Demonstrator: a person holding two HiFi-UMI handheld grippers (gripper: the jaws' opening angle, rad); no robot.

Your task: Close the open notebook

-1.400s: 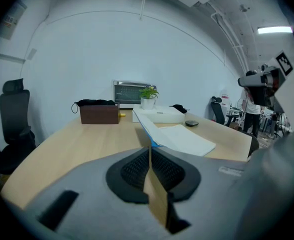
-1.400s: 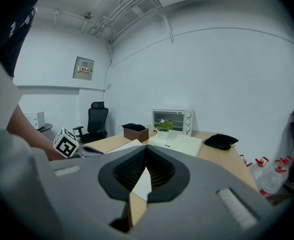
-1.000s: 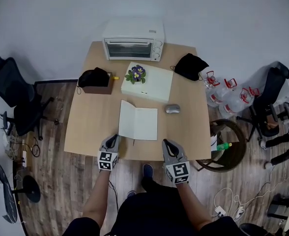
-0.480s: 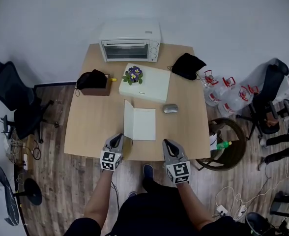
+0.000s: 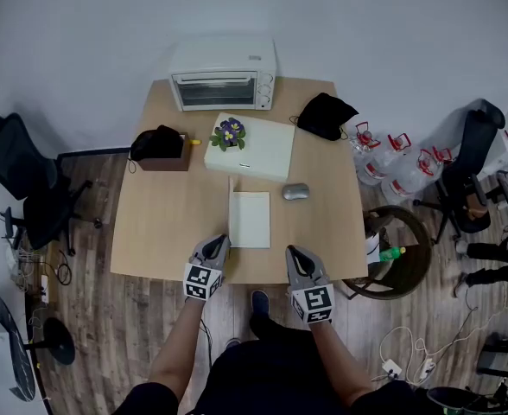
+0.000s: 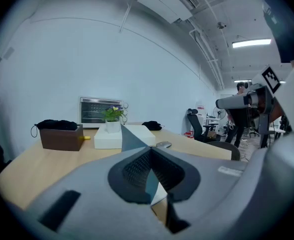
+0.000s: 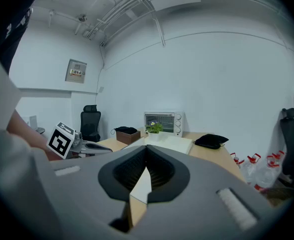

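Since the earlier frames, the left cover (image 5: 231,201) of the notebook (image 5: 252,220) has swung up from flat on the table (image 5: 163,214) to nearly upright. The left gripper (image 5: 222,241) has shifted toward 3 o'clock with it. The right gripper (image 5: 292,252) has not changed position.

Notebook condition:
- The right half lies flat and shows a plain white page.
- The left cover stands on edge along the spine. In the head view it shows as a thin line running toward 12 o'clock.
- In the left gripper view the cover appears as a grey-blue sheet rising to a point.

Notebook location:
- It lies at the table centre, toward the near edge.
- A white box (image 5: 263,150) sits at its 12 o'clock.
- A mouse (image 5: 295,191) sits at its 1 o'clock, just beside the far right corner.

Left gripper:
- The jaws are pressed together on the near lower edge of the raised cover. The sheet passes between the pads.
- The flat page lies at 1 o'clock from the jaw tips.

Right gripper:
- The jaws meet at their tips and carry nothing.
- Only a narrow sliver of white page and tan table shows behind them.
- The gripper sits at the near table edge. The notebook is at its 11 o'clock, near but not touching.
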